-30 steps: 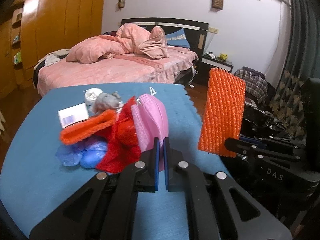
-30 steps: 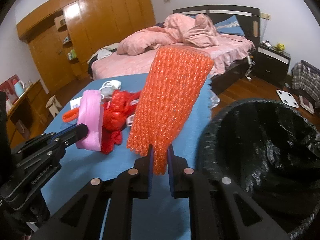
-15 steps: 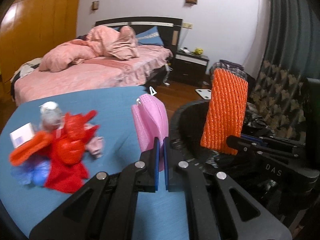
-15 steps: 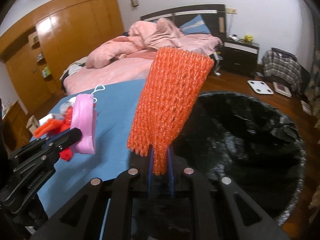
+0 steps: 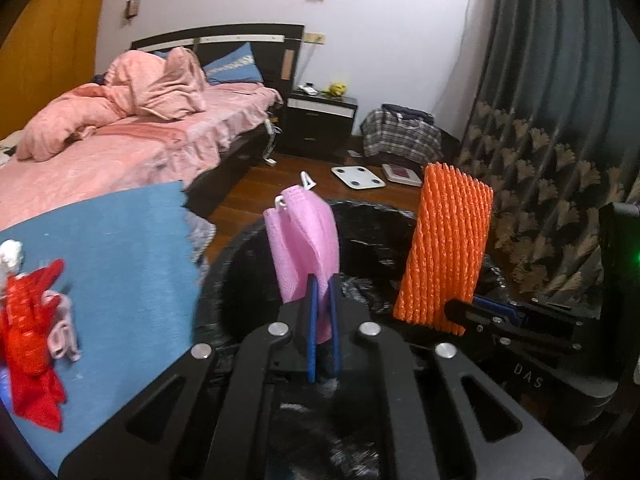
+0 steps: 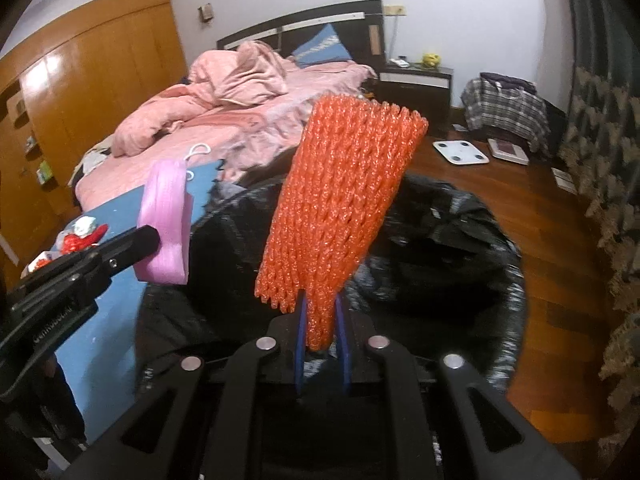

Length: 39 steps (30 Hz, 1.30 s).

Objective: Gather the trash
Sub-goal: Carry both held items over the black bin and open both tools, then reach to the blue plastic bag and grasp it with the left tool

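My left gripper (image 5: 322,286) is shut on a pink face mask (image 5: 306,236) and holds it upright over the black-lined trash bin (image 5: 240,276). My right gripper (image 6: 320,304) is shut on an orange foam net sleeve (image 6: 340,208), also upright above the bin's opening (image 6: 460,248). The sleeve shows in the left wrist view (image 5: 446,248) at the right, and the mask shows in the right wrist view (image 6: 166,224) at the left. Red netting and other trash (image 5: 30,344) lie on the blue table (image 5: 120,264) to the left.
A bed with pink bedding (image 5: 120,128) stands behind the table. A nightstand (image 5: 320,120), a plaid bag (image 5: 404,136) and a white scale (image 5: 358,176) are on the wooden floor beyond the bin. A dark curtain (image 5: 560,140) hangs at the right.
Both grippers have swung right, away from the trash pile on the table, and now hold the mask and the orange sleeve over the bin.
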Each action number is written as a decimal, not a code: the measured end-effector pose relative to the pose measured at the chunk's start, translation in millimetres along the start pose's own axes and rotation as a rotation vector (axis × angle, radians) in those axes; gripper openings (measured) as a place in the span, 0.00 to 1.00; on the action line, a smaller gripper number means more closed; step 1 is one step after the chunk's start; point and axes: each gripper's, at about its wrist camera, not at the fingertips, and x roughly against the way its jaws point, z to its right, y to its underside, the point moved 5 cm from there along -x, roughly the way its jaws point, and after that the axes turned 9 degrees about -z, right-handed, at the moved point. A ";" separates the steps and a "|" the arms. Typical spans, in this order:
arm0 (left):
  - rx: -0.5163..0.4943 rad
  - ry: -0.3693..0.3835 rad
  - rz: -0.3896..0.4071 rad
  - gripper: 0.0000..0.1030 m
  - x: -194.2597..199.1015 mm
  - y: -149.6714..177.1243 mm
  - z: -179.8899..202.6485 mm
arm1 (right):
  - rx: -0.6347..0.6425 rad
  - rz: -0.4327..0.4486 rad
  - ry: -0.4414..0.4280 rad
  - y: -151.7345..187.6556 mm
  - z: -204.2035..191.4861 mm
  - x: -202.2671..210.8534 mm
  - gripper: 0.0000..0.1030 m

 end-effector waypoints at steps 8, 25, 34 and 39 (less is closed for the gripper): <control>0.018 -0.020 -0.002 0.45 3.4 5.8 -10.3 | -0.025 0.018 0.061 1.7 14.0 2.7 0.54; 0.162 -0.341 0.105 0.76 100.9 42.8 -136.6 | 0.109 0.108 -0.064 -12.0 -100.8 10.1 0.94; 0.280 -0.494 0.087 0.76 144.8 88.8 -208.6 | 0.241 0.100 -0.174 -0.2 -197.6 -1.6 0.94; 0.348 -0.542 0.069 0.74 158.5 112.0 -242.0 | 0.302 0.076 -0.201 10.9 -236.4 -16.7 0.94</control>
